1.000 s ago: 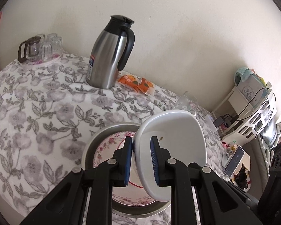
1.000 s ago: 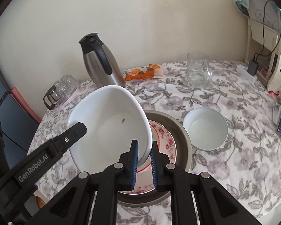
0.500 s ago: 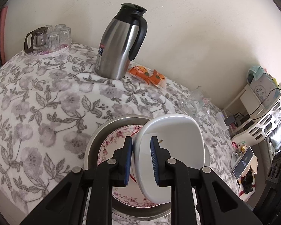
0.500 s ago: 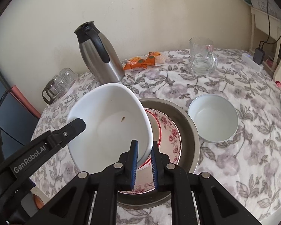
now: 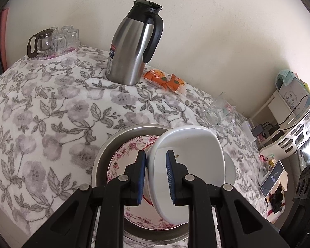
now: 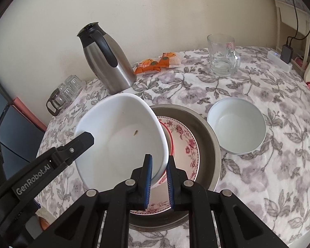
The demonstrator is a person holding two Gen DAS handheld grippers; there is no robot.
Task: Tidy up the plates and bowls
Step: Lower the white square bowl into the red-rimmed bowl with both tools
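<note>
Both grippers hold one large white bowl [image 6: 122,136] by opposite sides of its rim, tilted, just above a stack of dishes. My left gripper [image 5: 155,177] is shut on the bowl's [image 5: 192,161] near rim. My right gripper [image 6: 159,183] is shut on the rim nearest it. The left gripper's finger [image 6: 76,146] shows on the bowl's left side in the right wrist view. Below sit a floral pink plate [image 6: 186,144] and a red-rimmed dish [image 6: 169,132] inside a metal pan [image 6: 208,144]. A smaller white bowl [image 6: 236,126] rests on the tablecloth right of the pan.
A steel thermos jug [image 5: 134,45] stands behind the pan, with orange snack packets [image 5: 165,80] and a glass mug [image 6: 223,55] beside it. A tray of small glasses and a teapot [image 5: 51,41] is at the far left. Shelving with cables [image 5: 289,111] stands off the table's right edge.
The white bowl, held by both grippers, has come lower and closer to the plates in the pan. Both grips are unchanged.
</note>
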